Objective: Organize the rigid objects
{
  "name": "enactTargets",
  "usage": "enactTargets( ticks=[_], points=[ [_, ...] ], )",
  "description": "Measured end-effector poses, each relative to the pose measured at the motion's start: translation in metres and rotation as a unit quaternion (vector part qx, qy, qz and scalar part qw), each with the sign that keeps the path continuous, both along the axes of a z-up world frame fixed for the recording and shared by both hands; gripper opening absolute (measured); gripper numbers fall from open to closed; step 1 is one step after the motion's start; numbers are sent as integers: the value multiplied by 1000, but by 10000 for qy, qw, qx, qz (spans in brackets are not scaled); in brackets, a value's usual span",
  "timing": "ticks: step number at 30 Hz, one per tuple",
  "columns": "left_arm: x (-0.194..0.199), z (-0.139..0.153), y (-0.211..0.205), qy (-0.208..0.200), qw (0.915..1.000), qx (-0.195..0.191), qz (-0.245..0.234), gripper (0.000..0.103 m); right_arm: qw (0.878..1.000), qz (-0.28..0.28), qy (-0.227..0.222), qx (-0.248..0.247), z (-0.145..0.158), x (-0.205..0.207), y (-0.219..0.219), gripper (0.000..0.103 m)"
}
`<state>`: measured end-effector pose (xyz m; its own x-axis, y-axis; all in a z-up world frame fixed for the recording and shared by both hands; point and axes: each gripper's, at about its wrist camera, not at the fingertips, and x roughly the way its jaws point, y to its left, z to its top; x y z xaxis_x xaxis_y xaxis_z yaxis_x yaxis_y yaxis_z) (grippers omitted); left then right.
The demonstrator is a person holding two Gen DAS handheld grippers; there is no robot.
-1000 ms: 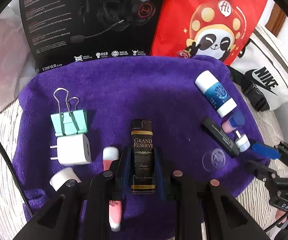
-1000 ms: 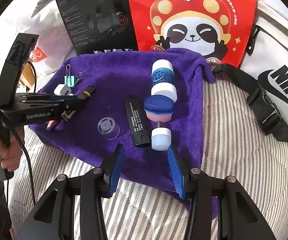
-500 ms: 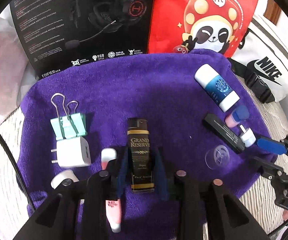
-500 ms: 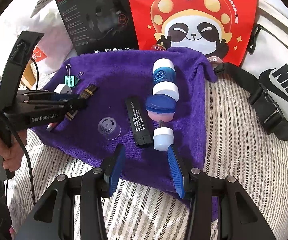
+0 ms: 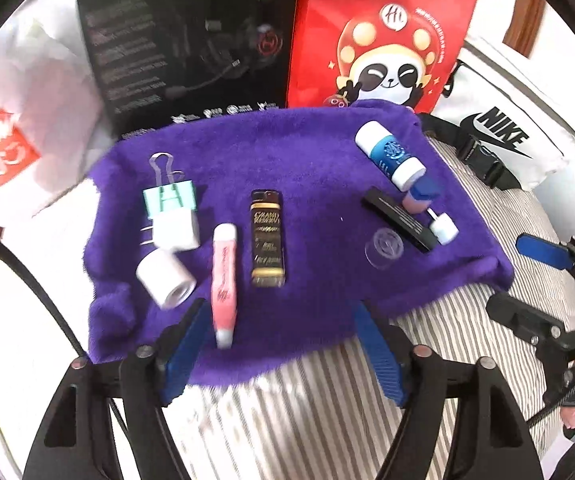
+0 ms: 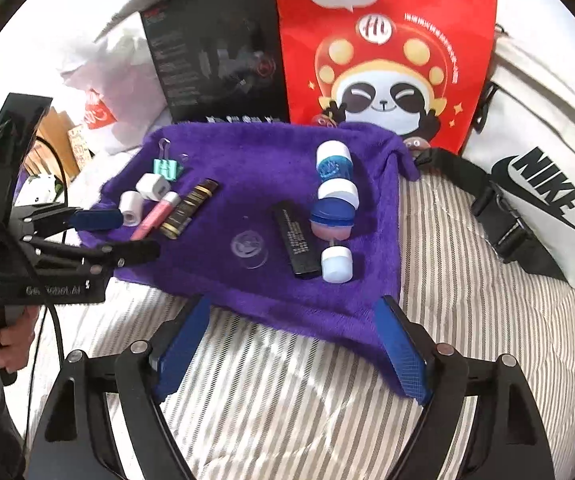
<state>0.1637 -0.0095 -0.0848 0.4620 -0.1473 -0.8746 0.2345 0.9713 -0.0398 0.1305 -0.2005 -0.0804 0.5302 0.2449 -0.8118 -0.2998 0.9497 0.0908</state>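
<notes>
A purple towel (image 5: 311,152) on the striped bed holds the objects. In a row lie a mint binder clip (image 5: 169,196), white charger plug (image 5: 175,230), white tape roll (image 5: 165,278), pink tube (image 5: 223,280) and black-gold lighter (image 5: 267,238). To the right lie a blue-white stick (image 5: 389,156), black bar (image 5: 399,218), clear disc (image 5: 385,246) and a blue-capped pink bottle (image 6: 333,220). My left gripper (image 5: 283,344) is open and empty at the towel's near edge, behind the lighter. My right gripper (image 6: 291,344) is open and empty over the bed, short of the towel.
A black headset box (image 5: 191,48) and a red panda bag (image 5: 383,36) stand behind the towel. A white Nike bag (image 6: 543,184) with a black strap lies to the right. White plastic bags (image 5: 19,128) lie to the left. Striped bedding (image 6: 287,408) fills the foreground.
My left gripper opened, let go of the lighter and drew back to the towel's near edge. My right gripper opened wider and drew back a little.
</notes>
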Motion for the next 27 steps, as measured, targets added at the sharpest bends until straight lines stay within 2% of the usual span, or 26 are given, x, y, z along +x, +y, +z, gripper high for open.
enactTargets(
  ticks=[2, 3, 7, 12, 21, 27],
  points=[
    [-12, 8, 6, -71, 10000, -7, 53, 82, 10000, -72, -21, 21, 5, -9, 1, 89],
    [-21, 13, 9, -126, 9999, -6, 111, 83, 9999, -110, -59, 35, 8, -14, 0, 93],
    [-47, 29, 20, -317, 9988, -50, 360, 91, 9996, -257, -126, 83, 18, -34, 0, 102],
    [-77, 50, 34, -537, 9953, -341, 725, 103, 9987, -460, -197, -35, 28, -58, -2, 103],
    [-114, 75, 32, -808, 9911, -332, 1007, 103, 9965, -786, -148, -241, 45, -83, -12, 103],
    [-125, 85, 28, -898, 9907, -262, 986, 103, 9952, -918, -186, -291, 54, -90, -19, 103]
  ],
)
